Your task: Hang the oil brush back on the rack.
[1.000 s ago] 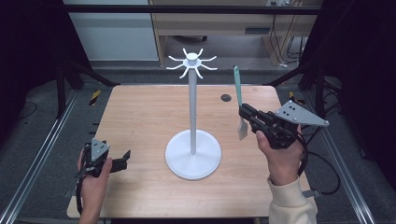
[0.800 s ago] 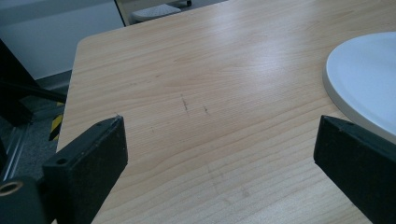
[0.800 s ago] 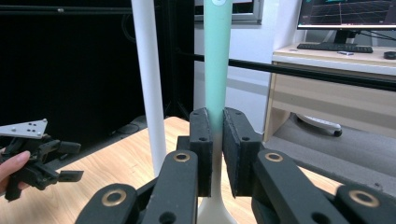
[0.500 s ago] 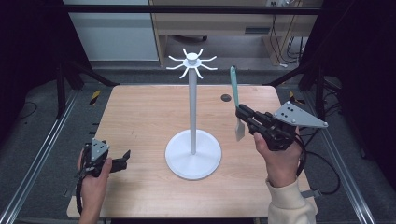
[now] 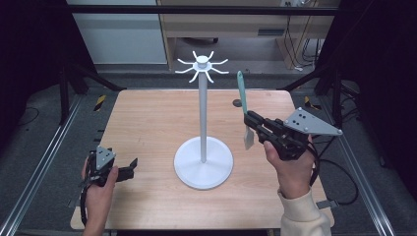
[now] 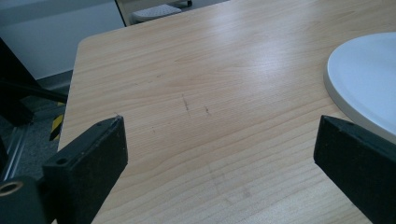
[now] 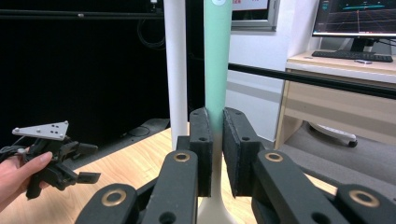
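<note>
A pale wooden table [image 5: 147, 128] stood in a dark-curtained room, with a desk and monitor off to one side. At its middle rose a white stand [image 5: 202, 118] with a round base and a ring of hooks on top, all bare. The right tongs [image 5: 252, 120] were clamped on a mint-green spatula [image 5: 241, 93], held upright above the table just right of the pole. The left tongs [image 5: 129, 167] rested wide apart, holding nothing, near the front left edge.

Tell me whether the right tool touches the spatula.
Touching. In the right gripper view, the right tool has both pads pressed against the spatula, clamping its green handle; the high view shows it held upright above the table.
</note>
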The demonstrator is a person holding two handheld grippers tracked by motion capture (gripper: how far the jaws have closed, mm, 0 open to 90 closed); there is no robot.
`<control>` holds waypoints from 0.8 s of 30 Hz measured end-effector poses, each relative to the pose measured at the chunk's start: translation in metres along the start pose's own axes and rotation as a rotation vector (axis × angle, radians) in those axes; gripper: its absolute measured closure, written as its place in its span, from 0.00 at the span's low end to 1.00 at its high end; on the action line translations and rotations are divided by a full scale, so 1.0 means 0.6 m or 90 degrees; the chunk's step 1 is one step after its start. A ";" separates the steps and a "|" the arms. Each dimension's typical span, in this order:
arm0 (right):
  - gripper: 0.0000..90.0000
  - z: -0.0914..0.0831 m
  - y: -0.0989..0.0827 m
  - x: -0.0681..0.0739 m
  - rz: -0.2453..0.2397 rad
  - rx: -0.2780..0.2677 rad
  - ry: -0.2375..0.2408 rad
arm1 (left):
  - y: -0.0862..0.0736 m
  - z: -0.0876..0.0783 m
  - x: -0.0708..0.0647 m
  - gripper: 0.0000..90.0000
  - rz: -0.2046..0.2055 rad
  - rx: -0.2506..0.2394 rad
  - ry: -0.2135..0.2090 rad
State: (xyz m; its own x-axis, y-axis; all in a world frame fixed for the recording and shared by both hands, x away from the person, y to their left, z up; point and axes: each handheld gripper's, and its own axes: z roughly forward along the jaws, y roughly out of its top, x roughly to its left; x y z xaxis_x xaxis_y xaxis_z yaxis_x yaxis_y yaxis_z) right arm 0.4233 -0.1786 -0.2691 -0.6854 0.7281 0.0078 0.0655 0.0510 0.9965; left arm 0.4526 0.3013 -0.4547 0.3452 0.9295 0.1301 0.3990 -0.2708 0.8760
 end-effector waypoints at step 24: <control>0.92 0.019 0.014 -0.002 -0.016 0.003 0.027 | 0.000 0.000 -0.003 0.03 0.003 0.001 -0.001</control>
State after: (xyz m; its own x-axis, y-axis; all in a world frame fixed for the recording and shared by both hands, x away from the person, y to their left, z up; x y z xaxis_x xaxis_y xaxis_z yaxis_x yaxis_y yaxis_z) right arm 0.4327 -0.1712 -0.2616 -0.7169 0.6971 -0.0134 0.0517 0.0723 0.9960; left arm 0.4519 0.2999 -0.4547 0.3484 0.9277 0.1340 0.3987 -0.2761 0.8745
